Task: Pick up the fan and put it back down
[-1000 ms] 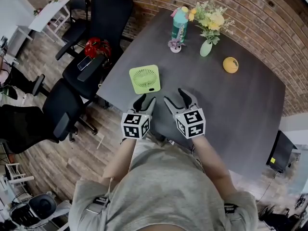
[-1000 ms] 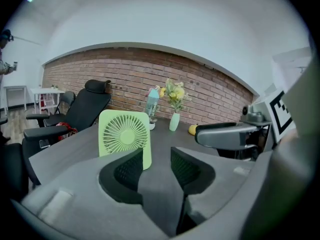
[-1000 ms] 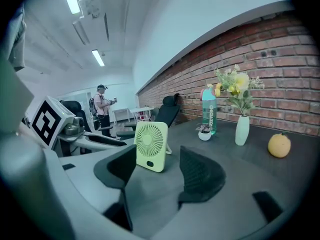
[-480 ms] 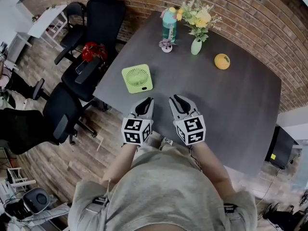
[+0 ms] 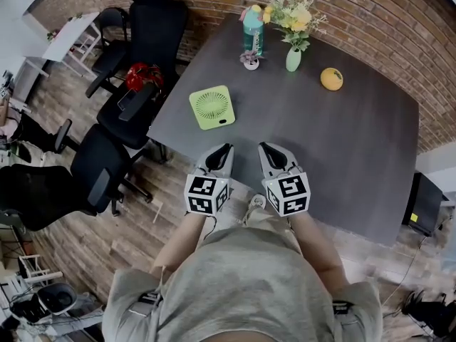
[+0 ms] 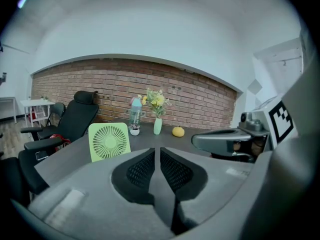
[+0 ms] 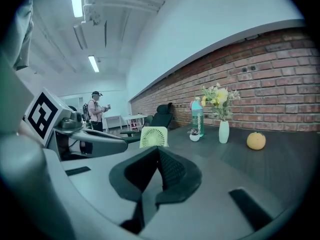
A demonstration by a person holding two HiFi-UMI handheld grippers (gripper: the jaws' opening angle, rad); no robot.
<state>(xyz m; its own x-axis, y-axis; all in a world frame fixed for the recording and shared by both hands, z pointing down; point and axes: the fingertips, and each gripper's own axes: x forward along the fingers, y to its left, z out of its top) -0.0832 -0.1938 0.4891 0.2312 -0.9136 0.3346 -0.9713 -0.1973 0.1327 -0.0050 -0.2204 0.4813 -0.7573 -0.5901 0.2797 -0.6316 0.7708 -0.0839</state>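
A light green square fan (image 5: 212,107) stands on the dark grey table (image 5: 342,141) near its left edge; it also shows upright in the left gripper view (image 6: 109,141) and small in the right gripper view (image 7: 153,137). My left gripper (image 5: 222,150) is at the table's near edge, well short of the fan. Its jaws (image 6: 157,150) have just been closing and are shut on nothing. My right gripper (image 5: 267,150) is beside it over the near edge. Its jaws (image 7: 157,151) have also just closed, with nothing between them.
At the table's far side stand a teal bottle (image 5: 252,30), a small pot (image 5: 250,60), a vase of flowers (image 5: 293,58) and an orange (image 5: 331,78). Black office chairs (image 5: 135,105) crowd the left side, one with a red object (image 5: 142,73). A person (image 7: 95,111) stands far off.
Both grippers' jaws have gone from open to shut. Both grippers have drawn back from the fan toward the table's near edge.
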